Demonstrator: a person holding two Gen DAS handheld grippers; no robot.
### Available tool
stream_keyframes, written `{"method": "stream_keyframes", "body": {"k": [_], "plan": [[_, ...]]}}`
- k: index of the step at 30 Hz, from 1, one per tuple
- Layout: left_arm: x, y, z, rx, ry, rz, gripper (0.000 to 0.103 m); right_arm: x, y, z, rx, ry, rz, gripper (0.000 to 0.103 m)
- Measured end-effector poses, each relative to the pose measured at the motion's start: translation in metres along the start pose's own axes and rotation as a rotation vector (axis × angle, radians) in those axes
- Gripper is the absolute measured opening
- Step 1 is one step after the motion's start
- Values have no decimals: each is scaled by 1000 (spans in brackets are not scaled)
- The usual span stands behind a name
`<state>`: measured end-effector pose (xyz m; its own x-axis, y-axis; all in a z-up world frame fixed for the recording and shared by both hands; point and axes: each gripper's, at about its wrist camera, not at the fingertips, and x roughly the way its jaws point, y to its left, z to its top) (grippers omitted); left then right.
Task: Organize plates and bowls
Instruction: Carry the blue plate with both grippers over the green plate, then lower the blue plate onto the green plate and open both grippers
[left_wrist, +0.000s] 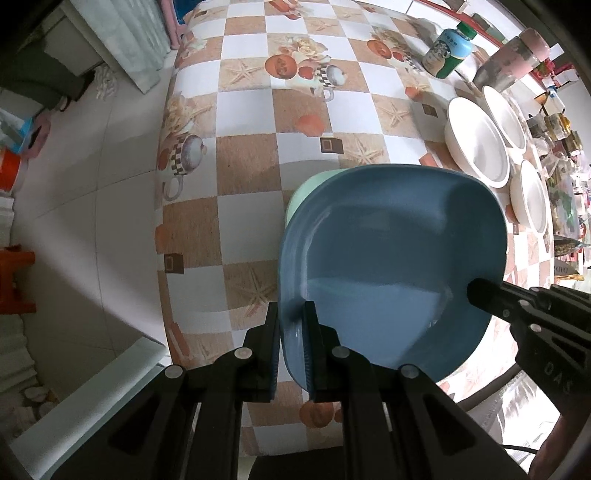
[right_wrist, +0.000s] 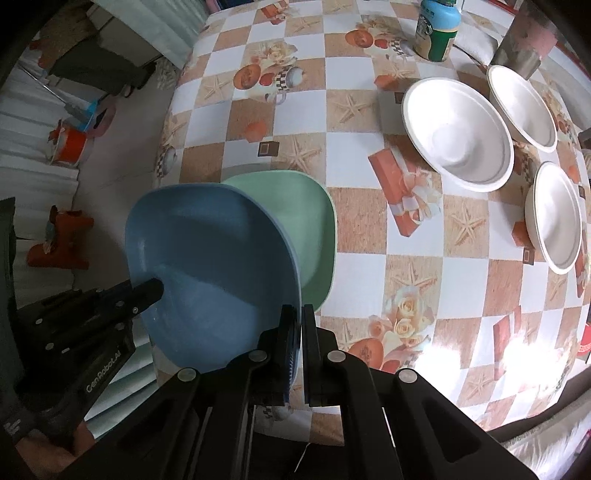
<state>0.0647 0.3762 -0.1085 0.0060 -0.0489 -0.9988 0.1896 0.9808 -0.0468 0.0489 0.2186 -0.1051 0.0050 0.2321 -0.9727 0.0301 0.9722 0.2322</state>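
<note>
Carrying a blue plate (left_wrist: 388, 258) over the near edge of the bench (left_wrist: 251, 110), tilted, with the left tongs (left_wrist: 291, 332) pinching one rim and the right tongs (right_wrist: 300, 332) pinching the opposite rim, both pressed hard onto the thin edge. Hanging partly over a green plate (right_wrist: 295, 221) lying flat on the bench, and seemingly heading to nest on top of it.

Risking a slip first of all: gripping only a narrow strip of smooth rim on each side, so any pulling apart or twisting of the two hands could be levering the plate out of one pinch and leaving it swinging from the other. Risking also a fall to the floor rather than the bench, since part of the blue plate is overhanging the bench edge on the left side.

Landing crooked looks likely too, given the tilt: one corner touching first could be shoving the green plate toward the edge or leaving the pair stacked askew. Letting go unevenly, one side ahead of the other, could be dropping the plate with a clatter.

Sitting well apart on the right, three white bowls (right_wrist: 458, 133) and a bottle (right_wrist: 437, 29) seem out of harm's way, barring a wide swing of the right hand.
</note>
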Motion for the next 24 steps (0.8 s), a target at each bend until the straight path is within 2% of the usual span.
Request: {"method": "stream_keyframes", "body": {"k": [15, 24], "plan": [[7, -3, 11, 8, -7, -10, 12, 7, -7, 14, 18, -10, -52, 5], [8, 10, 17, -13, -14, 29, 12, 7, -16, 23, 48, -20, -57, 5]]}}
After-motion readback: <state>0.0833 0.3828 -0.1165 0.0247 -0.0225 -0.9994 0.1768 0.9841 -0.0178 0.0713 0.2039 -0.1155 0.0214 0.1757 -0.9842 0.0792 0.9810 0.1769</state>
